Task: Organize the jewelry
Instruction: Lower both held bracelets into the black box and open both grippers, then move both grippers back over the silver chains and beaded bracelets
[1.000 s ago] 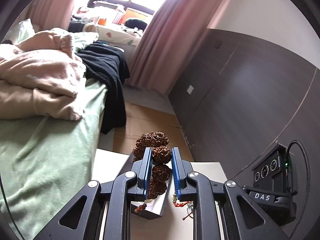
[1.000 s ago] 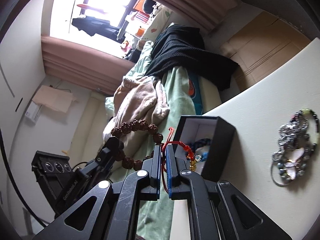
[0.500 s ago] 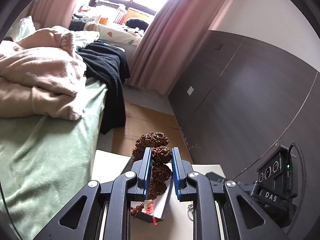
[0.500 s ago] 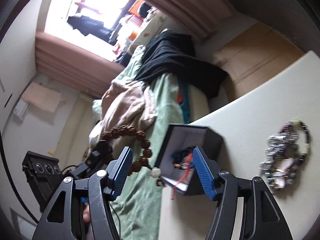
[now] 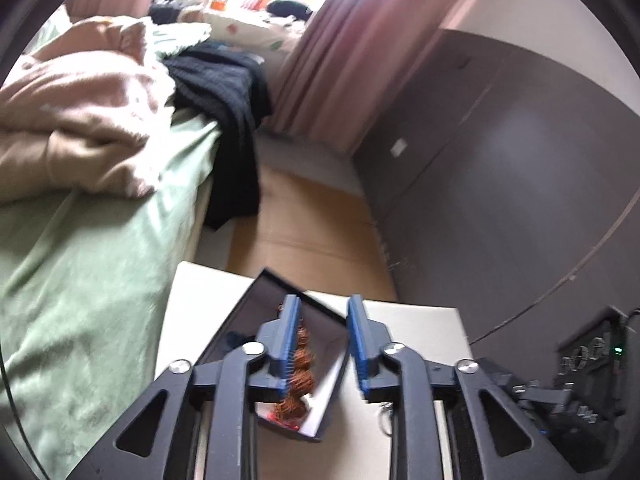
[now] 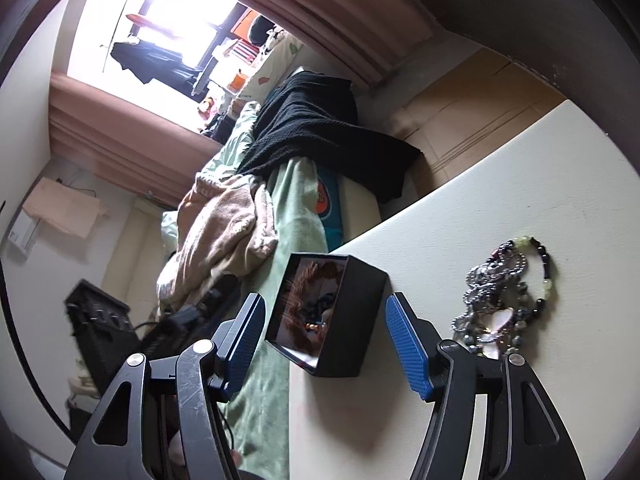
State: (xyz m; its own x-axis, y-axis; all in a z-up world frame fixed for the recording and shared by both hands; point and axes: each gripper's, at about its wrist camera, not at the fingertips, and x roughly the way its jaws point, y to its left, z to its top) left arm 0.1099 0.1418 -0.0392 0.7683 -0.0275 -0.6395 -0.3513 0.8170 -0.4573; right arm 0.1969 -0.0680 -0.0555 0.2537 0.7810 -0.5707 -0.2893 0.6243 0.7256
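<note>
A black jewelry box [image 6: 340,320] with a white lining stands on the white table [image 6: 520,184] near its edge. It also shows in the left wrist view [image 5: 248,320]. A brown rough-bead bracelet [image 5: 300,376] drops into the box beside my left gripper's left finger, blurred in the right wrist view [image 6: 304,300]. My left gripper [image 5: 323,342] is open right above the box. My right gripper [image 6: 326,344] is wide open and empty, its fingers on either side of the box. A red cord bracelet [image 5: 280,420] lies inside.
A pile of beaded bracelets and a butterfly piece [image 6: 504,296] lies on the table right of the box. A bed with green sheet [image 5: 80,260] runs along the table's left. A dark wall [image 5: 500,180] stands to the right.
My left gripper has opened and let go of the brown bracelet, which falls into the box. My right gripper opened earlier and dropped the red cord bracelet into the box, then opened wider.
</note>
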